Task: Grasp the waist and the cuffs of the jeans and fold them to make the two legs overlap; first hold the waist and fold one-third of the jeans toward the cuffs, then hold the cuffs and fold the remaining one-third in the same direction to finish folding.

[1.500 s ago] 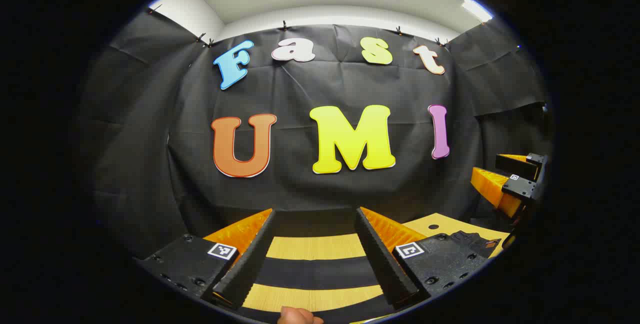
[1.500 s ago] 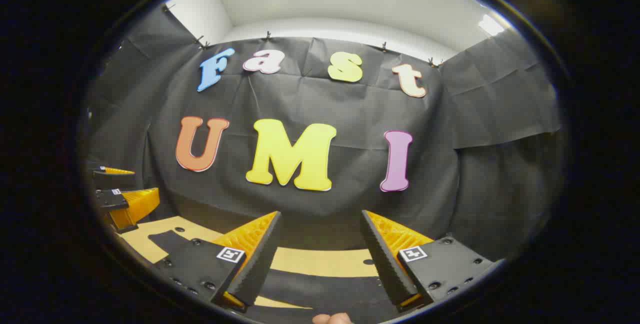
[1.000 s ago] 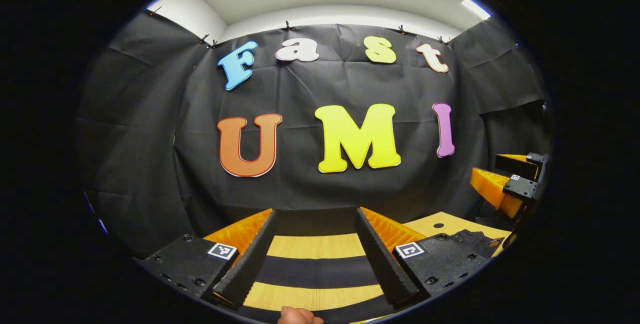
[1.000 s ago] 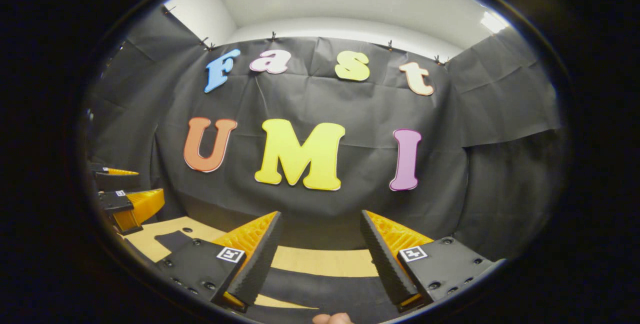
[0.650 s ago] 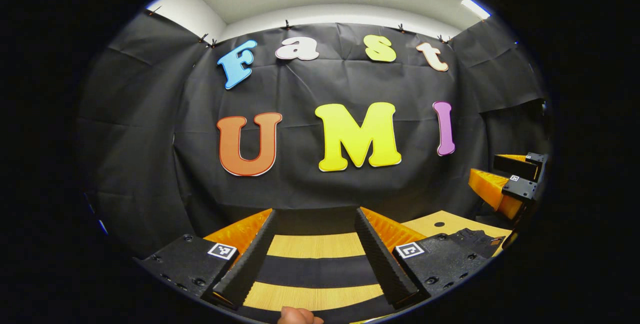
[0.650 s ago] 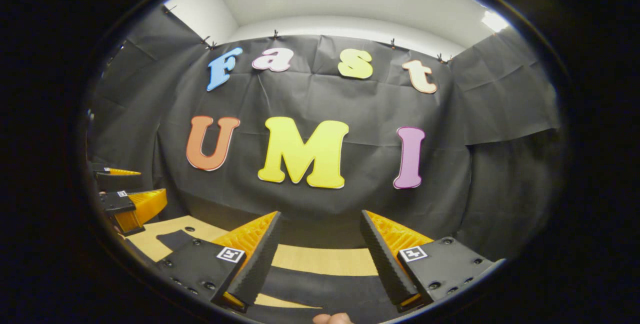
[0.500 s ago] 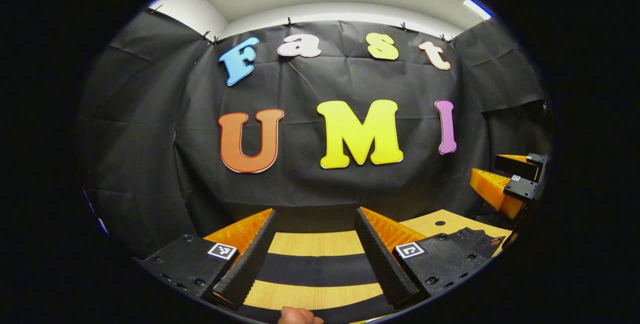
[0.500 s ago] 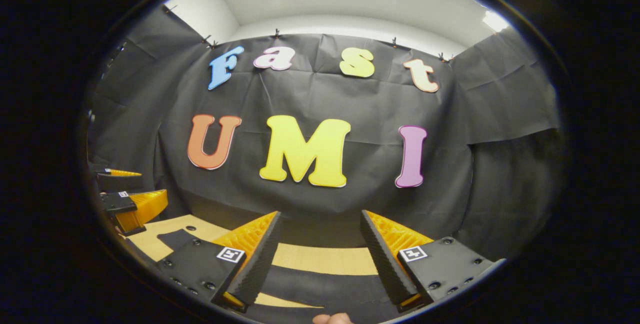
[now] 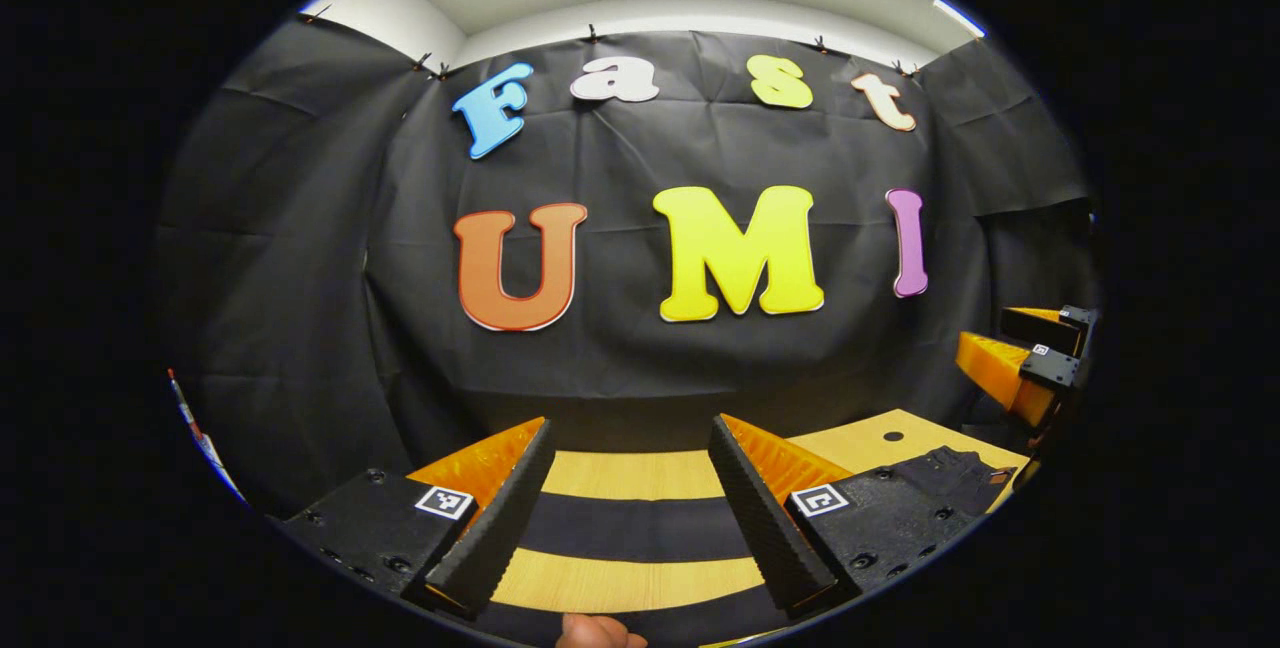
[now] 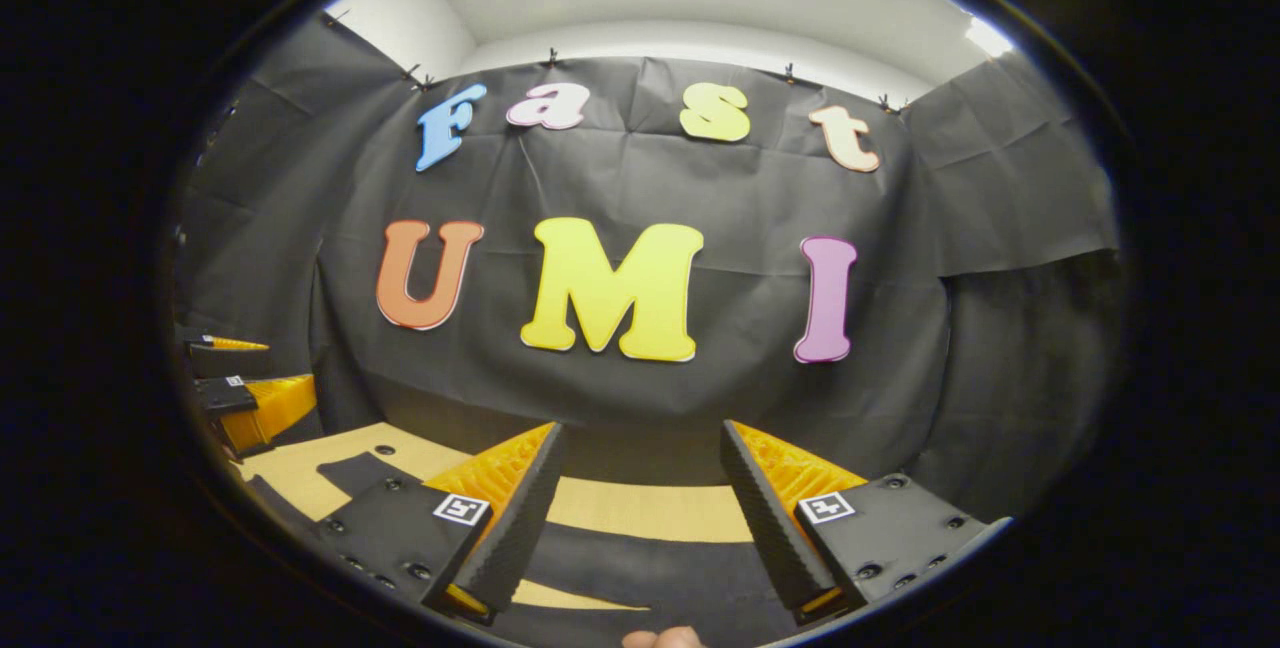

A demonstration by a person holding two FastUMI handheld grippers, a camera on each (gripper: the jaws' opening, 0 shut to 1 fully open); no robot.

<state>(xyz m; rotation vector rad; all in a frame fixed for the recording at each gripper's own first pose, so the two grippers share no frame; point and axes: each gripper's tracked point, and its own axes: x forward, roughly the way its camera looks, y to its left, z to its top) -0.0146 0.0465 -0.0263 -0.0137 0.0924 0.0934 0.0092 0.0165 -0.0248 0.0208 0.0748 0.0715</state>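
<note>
Wooden table (image 9: pixel 630 475) runs across the near part of both views, black cloth wall behind it. Dark jeans (image 9: pixel 640 528) lie flat on the table, seen as two dark bands across the left gripper view with bare wood between them, so the two legs are judged side by side and not yet overlapped. Long axis runs left-right across the scene, crosswise to both pairs of fingers.

In the left gripper view a bulkier dark end with seams (image 9: pixel 950 473) sits at the right, probably the waist, though too small to be sure. In the right gripper view the jeans (image 10: pixel 650 568) pass low between its fingers, and a dark end piece (image 10: pixel 360 473) lies left on the table.

Left gripper (image 9: pixel 628 513) hovers above the legs, fingers spread wide, gripping nothing. Right gripper (image 10: pixel 640 518) likewise hangs above the fabric, fingers apart, nothing held. Each gripper also shows at the side edge of the other's view: right one (image 9: pixel 1020 368), left one (image 10: pixel 250 408). So they hang side by side, well apart along the jeans' length.

The jeans lie below and ahead of both. Judged: folding not begun; each gripper must drop to its own end, right nearer the bulky end, left nearer the other.

A bit of hand (image 9: pixel 597 633) shows at the bottom edge.
</note>
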